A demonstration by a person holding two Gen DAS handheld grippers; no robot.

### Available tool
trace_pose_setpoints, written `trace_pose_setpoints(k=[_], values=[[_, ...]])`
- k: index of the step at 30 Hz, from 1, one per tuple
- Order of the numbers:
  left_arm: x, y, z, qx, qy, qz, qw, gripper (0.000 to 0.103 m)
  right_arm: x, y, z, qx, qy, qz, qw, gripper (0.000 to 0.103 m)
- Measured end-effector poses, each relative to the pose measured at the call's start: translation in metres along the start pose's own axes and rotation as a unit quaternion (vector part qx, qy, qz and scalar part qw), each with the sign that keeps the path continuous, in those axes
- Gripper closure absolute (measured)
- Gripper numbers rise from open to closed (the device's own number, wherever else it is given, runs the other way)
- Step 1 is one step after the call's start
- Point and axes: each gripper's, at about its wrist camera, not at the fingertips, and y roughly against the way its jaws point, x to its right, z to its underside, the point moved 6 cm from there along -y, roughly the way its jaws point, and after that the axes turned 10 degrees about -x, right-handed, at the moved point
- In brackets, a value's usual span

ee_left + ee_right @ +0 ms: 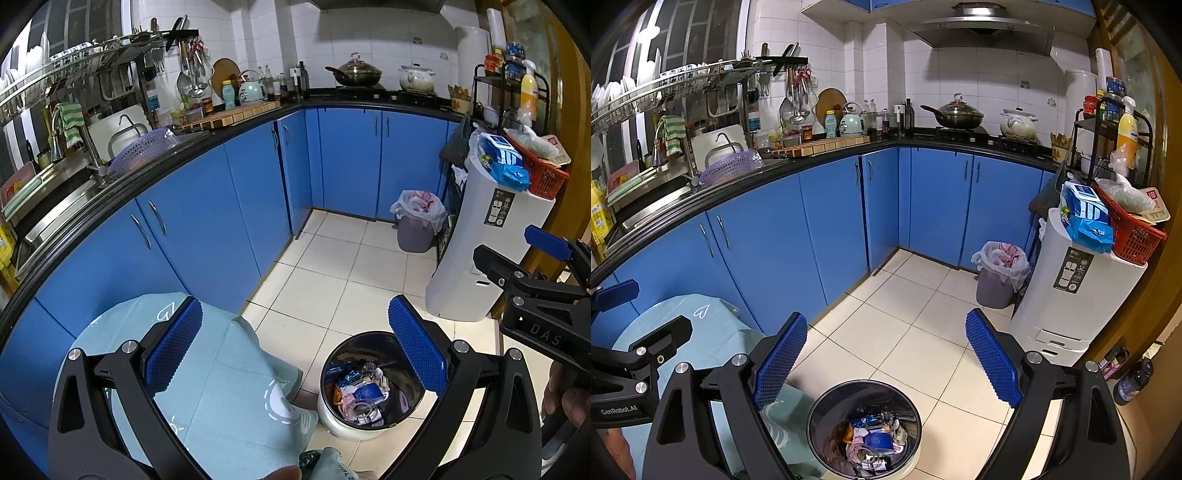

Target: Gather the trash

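A round dark trash bin (pixel 402 380) stands on the tiled floor and holds wrappers and other trash (pixel 360 395); it also shows in the right wrist view (pixel 827 413) with the trash (pixel 871 439) inside. My left gripper (pixel 295 350) is open and empty, above a table with a light blue cloth (pixel 229 391), left of the bin. My right gripper (pixel 886 362) is open and empty, above the bin. Each gripper shows at the edge of the other's view: the right gripper (pixel 517 254) and the left gripper (pixel 642 314).
Blue cabinets (pixel 207 218) under a black counter run along the left and back. A second small bin with a plastic bag (pixel 417 221) stands in the corner. A white appliance (pixel 476 251) with a red basket (pixel 543 170) stands at the right. Bottles (pixel 1134 380) stand on the floor at the right.
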Motion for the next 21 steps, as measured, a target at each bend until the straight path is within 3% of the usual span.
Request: trace_pose_setpoints(k=[21], values=[[-0.0028, -0.0018, 0.0011, -0.004, -0.005, -0.003, 1.0, 0.003, -0.0021, -0.0014, -0.0002, 0.0, 0.002, -0.002, 1.0, 0.018]])
